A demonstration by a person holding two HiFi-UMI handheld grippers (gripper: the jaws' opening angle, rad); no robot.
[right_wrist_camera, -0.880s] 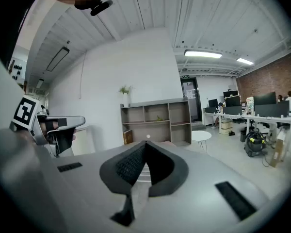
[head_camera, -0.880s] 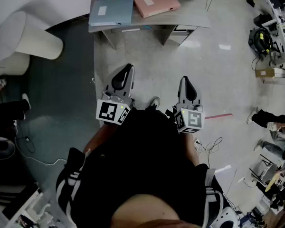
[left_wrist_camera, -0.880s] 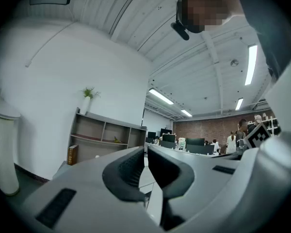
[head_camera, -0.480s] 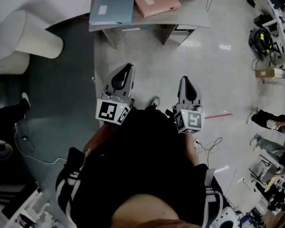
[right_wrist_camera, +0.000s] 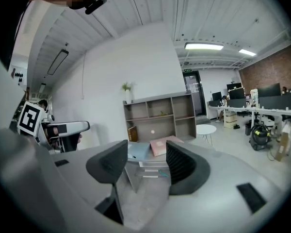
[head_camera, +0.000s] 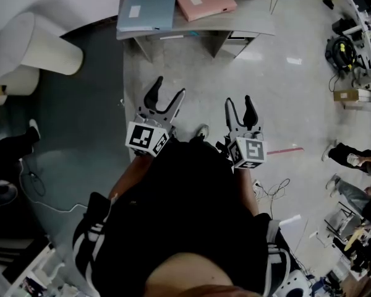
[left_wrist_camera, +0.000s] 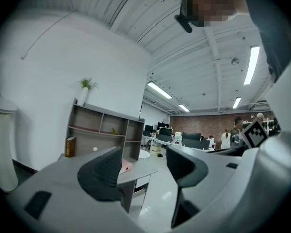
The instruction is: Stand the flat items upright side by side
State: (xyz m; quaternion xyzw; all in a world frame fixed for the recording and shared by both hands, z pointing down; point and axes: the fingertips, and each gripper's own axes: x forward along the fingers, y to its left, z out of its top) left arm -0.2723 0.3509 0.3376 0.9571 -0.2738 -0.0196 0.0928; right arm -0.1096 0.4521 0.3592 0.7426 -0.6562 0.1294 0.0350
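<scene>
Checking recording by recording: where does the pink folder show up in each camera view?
Head view: the pink folder lies flat at top centre, on the desk.
Left gripper view: only a pink edge, low and left of centre.
Right gripper view: just below centre.
Shared landmark: the desk under it, seen in all three views.

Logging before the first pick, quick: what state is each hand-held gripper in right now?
Left hand-held gripper: open, nothing between its jaws.
Right hand-held gripper: open, nothing between its jaws.
</scene>
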